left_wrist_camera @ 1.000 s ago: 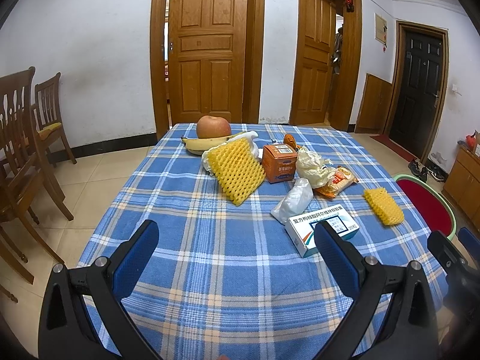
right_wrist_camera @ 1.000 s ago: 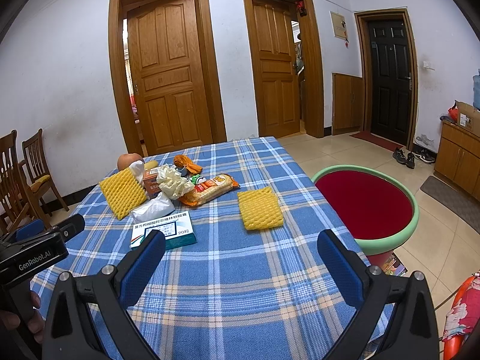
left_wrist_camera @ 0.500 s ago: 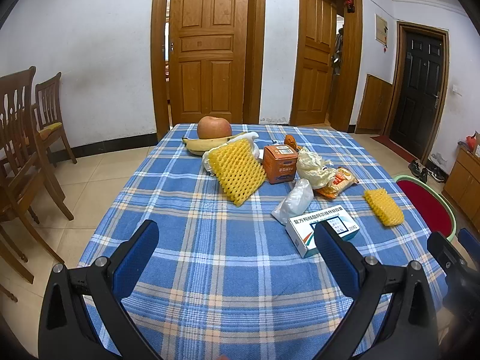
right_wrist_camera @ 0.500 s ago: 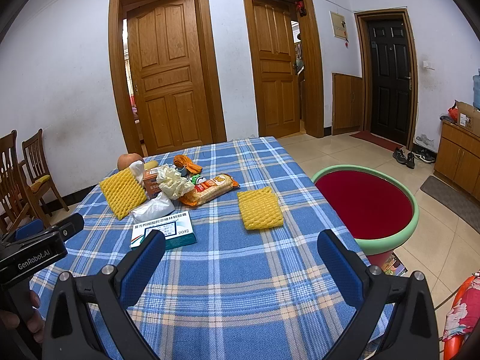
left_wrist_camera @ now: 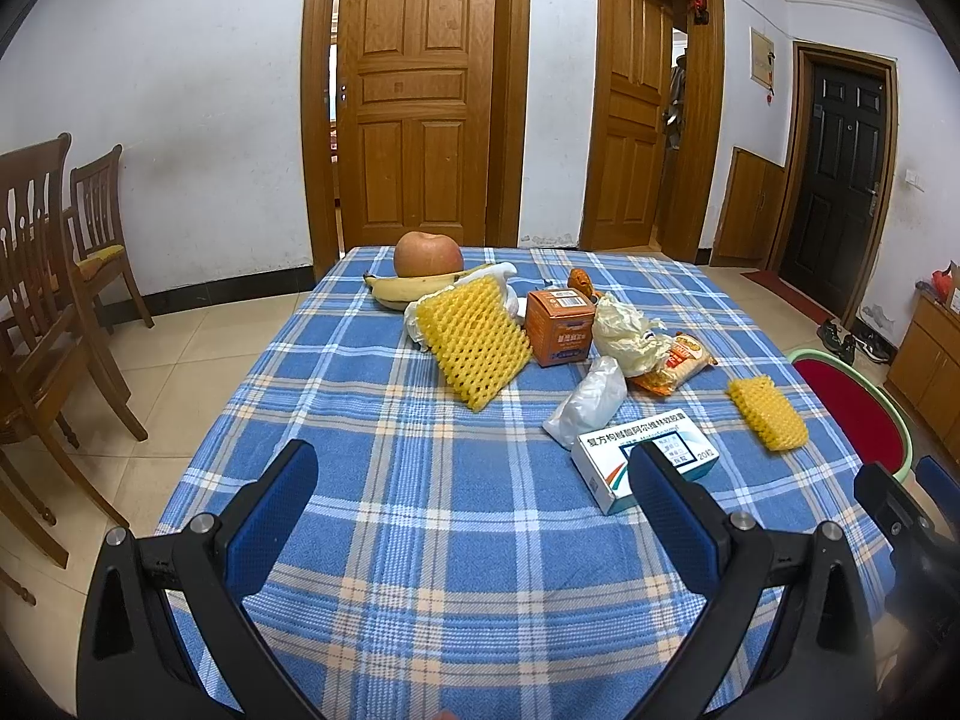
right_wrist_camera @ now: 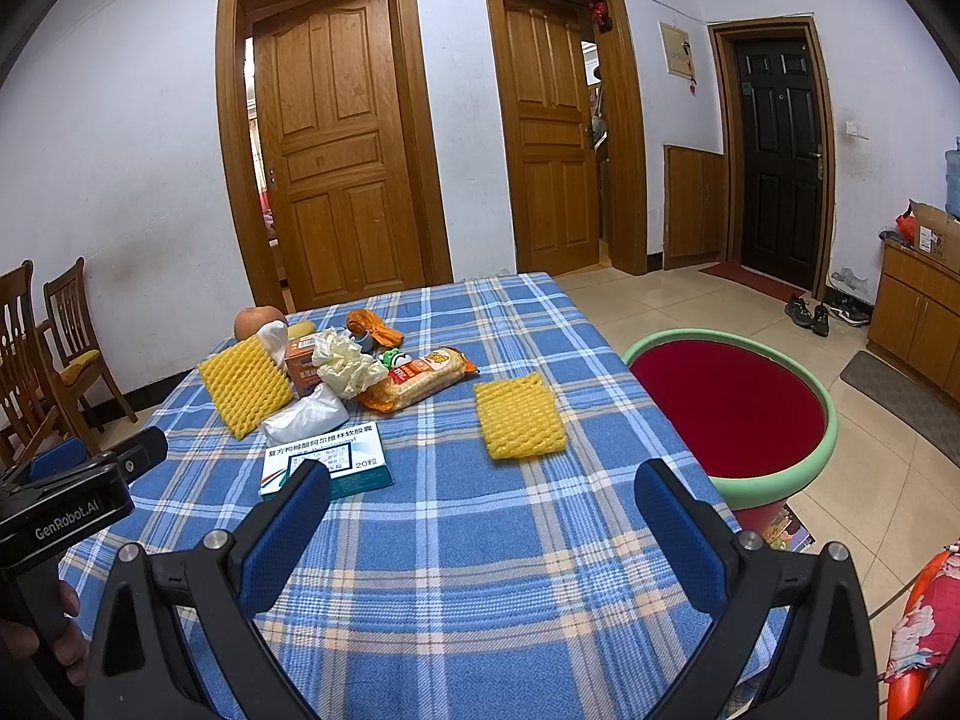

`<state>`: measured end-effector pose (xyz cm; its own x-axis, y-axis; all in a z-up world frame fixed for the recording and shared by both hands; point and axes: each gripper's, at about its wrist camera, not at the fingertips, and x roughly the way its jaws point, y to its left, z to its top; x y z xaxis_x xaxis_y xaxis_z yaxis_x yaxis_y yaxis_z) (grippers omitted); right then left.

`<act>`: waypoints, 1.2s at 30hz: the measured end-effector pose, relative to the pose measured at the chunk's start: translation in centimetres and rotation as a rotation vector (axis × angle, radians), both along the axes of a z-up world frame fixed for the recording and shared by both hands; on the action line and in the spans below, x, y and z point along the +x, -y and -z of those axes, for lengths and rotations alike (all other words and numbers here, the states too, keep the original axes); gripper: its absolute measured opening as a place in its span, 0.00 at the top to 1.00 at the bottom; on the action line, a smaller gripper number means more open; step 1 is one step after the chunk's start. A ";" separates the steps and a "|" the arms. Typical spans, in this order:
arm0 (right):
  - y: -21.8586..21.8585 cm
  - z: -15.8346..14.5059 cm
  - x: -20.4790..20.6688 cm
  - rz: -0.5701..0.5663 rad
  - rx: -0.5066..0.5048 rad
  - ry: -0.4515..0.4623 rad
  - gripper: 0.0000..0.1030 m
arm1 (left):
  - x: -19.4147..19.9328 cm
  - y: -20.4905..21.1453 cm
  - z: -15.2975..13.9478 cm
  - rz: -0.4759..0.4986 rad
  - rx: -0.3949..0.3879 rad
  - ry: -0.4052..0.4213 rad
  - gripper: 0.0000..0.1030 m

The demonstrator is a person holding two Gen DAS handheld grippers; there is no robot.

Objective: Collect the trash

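Trash lies on the blue plaid tablecloth (left_wrist_camera: 372, 420): a large yellow foam net (left_wrist_camera: 474, 341), a small yellow foam net (right_wrist_camera: 519, 416), an orange box (left_wrist_camera: 561, 327), crumpled plastic (left_wrist_camera: 624, 333), a snack wrapper (right_wrist_camera: 414, 381), a clear bag (left_wrist_camera: 585, 402) and a white medicine box (right_wrist_camera: 327, 461). An apple (left_wrist_camera: 427, 253) and a banana (left_wrist_camera: 414, 290) lie at the far end. My left gripper (left_wrist_camera: 471, 486) is open and empty over the near table. My right gripper (right_wrist_camera: 483, 504) is open and empty, near the medicine box.
A red basin with a green rim (right_wrist_camera: 729, 408) stands beside the table's right edge. Wooden chairs (left_wrist_camera: 42, 276) stand on the left. Doors line the far wall. Shoes (right_wrist_camera: 810, 312) lie by the black door.
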<state>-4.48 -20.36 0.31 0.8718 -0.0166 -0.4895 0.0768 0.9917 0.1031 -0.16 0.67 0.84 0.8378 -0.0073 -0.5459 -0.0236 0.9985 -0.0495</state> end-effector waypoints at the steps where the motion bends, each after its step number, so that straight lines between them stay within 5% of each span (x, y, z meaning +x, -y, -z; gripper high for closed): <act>1: 0.0 0.0 0.0 -0.001 0.001 0.000 0.00 | 0.0 0.0 -0.1 -0.001 0.000 -0.001 0.01; 22: 0.5 0.4 1.4 0.005 0.005 -0.027 0.00 | 1.0 -0.3 0.4 -0.003 0.018 -0.029 0.01; 36: 1.7 0.8 5.9 0.010 -0.011 -0.119 0.00 | 7.3 -1.7 1.1 0.027 0.055 -0.126 0.01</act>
<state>1.38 -22.08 -0.51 0.8072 -0.0311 -0.5895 0.0982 0.9918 0.0821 7.18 2.34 -0.26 0.7624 0.0038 -0.6471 0.0013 1.0000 0.0074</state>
